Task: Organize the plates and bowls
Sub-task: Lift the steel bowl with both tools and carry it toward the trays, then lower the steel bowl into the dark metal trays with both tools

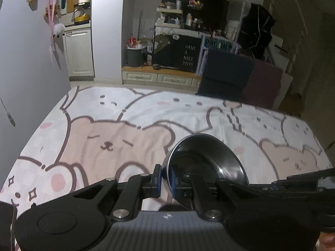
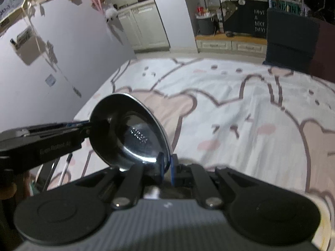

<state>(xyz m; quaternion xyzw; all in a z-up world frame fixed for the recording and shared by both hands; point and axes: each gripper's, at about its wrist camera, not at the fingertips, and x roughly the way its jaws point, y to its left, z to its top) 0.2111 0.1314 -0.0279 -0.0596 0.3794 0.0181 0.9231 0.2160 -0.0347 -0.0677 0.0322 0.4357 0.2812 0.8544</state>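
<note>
A shiny steel bowl (image 1: 206, 163) is held in the air above the bear-print tablecloth (image 1: 117, 138), tilted on its side. My left gripper (image 1: 165, 179) is shut on the bowl's left rim, its blue pads on either side of the wall. In the right wrist view the same bowl (image 2: 129, 131) shows its inside, and my right gripper (image 2: 166, 172) is shut on its lower right rim. The left gripper's fingers (image 2: 62, 125) reach in from the left onto the opposite rim. No plates are in view.
The table is covered by the cloth (image 2: 240, 108) and stands against a grey wall (image 1: 25, 67) on the left. Dark chair backs (image 1: 228, 73) stand at the far edge. Two pens (image 2: 62, 169) lie near the left front corner. Cabinets and shelves stand beyond.
</note>
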